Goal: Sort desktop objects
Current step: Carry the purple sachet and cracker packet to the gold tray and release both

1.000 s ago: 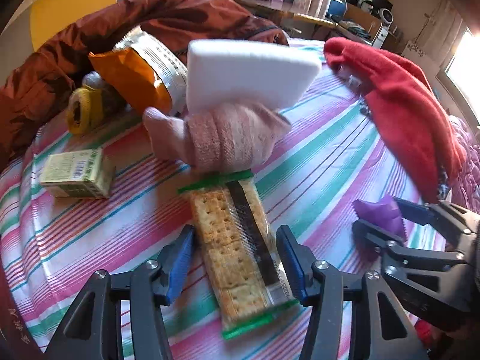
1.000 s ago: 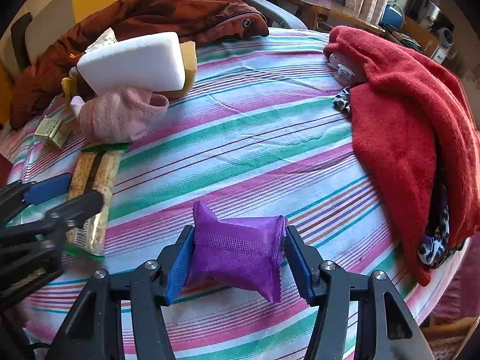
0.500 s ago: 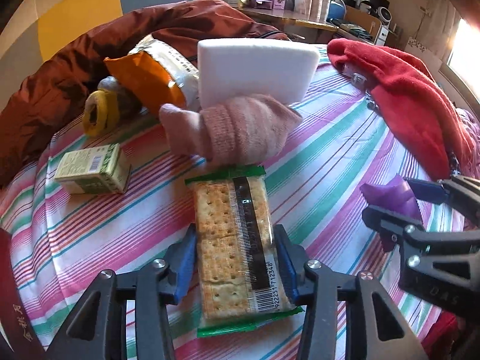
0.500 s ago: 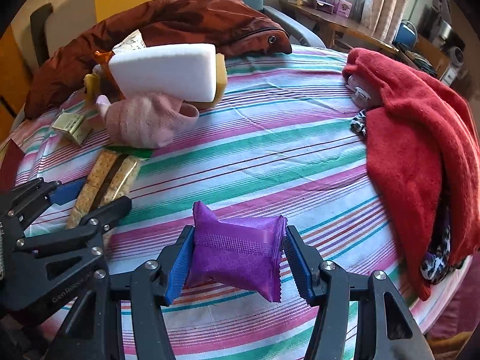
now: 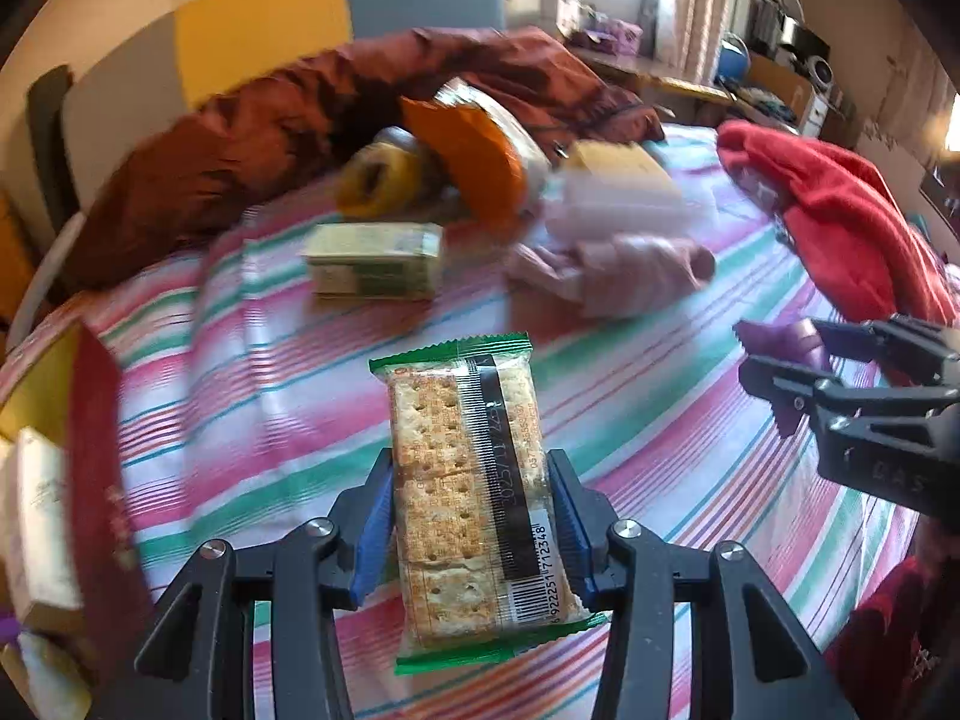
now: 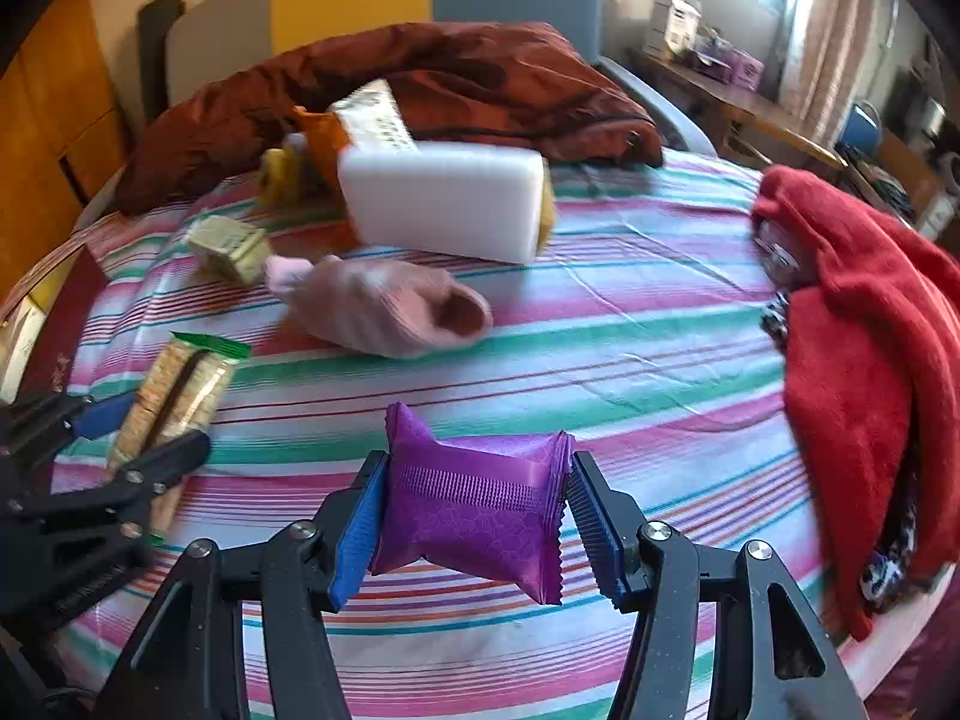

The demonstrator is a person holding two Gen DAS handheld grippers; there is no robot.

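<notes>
My left gripper [image 5: 471, 519] is shut on a clear cracker packet [image 5: 465, 474] with green ends, lifted off the striped tablecloth [image 5: 270, 372]. My right gripper [image 6: 477, 522] is shut on a purple sachet [image 6: 474, 510], held above the cloth. In the right wrist view the left gripper [image 6: 141, 426] and its cracker packet [image 6: 174, 396] sit at the left edge. In the left wrist view the right gripper [image 5: 780, 360] with the purple sachet [image 5: 780, 339] is at the right.
On the cloth lie a pink sock [image 6: 384, 306], a white sponge block [image 6: 444, 207], a small green box [image 6: 231, 246], an orange snack bag [image 5: 474, 162] and a yellow tape roll [image 5: 375, 180]. A red towel [image 6: 870, 348] covers the right side, a brown jacket [image 6: 420, 78] the far side. A dark red box [image 5: 90, 450] stands at left.
The left jaws closed on the cracker packet and lifted it off the cloth, moving toward the left. The right gripper drifted a little with the purple sachet still held.
</notes>
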